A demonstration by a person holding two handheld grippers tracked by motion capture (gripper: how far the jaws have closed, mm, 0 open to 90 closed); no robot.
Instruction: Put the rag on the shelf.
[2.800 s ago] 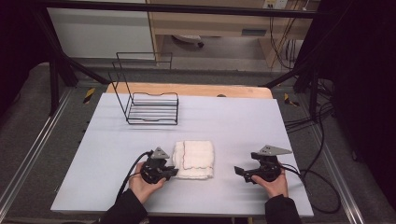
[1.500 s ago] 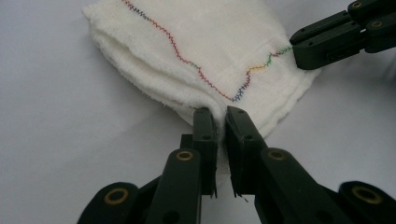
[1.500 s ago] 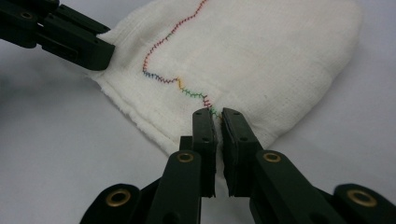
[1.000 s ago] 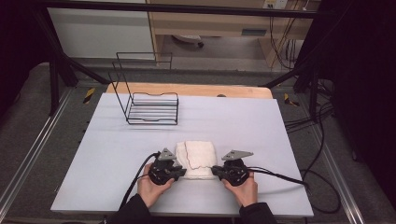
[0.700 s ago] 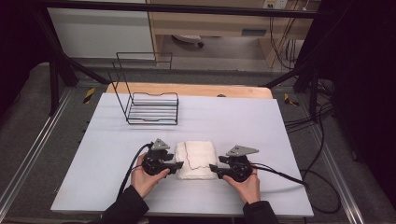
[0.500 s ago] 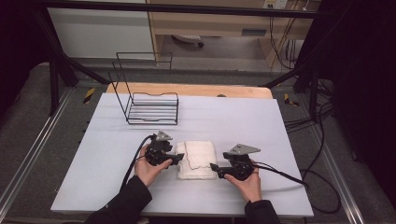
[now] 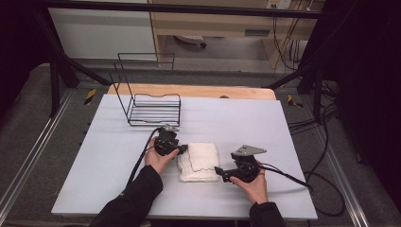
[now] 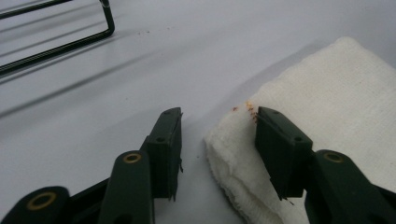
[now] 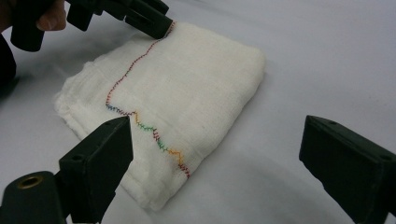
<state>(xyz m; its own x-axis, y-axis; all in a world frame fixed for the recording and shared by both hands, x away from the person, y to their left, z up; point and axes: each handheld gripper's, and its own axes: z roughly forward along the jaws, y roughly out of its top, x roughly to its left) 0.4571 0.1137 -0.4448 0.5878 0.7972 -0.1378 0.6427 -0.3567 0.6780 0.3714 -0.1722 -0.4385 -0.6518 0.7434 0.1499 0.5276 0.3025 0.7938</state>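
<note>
A folded white towel [image 7: 198,161] with a coloured stitched line lies flat on the table's near middle. My left gripper [image 7: 183,149] is at its far left corner. In the left gripper view the jaws [image 8: 218,114] have just been closing, with that towel [image 8: 327,93] corner between them but not pinched. My right gripper [image 7: 218,171] sits low at the towel's near right corner. Its jaws [image 9: 217,123] have just been opening and stand wide, the towel [image 9: 187,79] corner lying loose between them. The left gripper [image 9: 159,23] shows beyond the towel in the right gripper view.
A black wire basket [image 7: 153,109] stands at the back left of the pale table [image 7: 236,118], just beyond the left gripper; its base wire [image 8: 56,42] shows in the left gripper view. Cables trail from both grippers toward the near edge.
The left gripper has moved away from the near edge along the towel's left side to its far corner. The right gripper has stayed near the near right corner and its jaws have spread.
</note>
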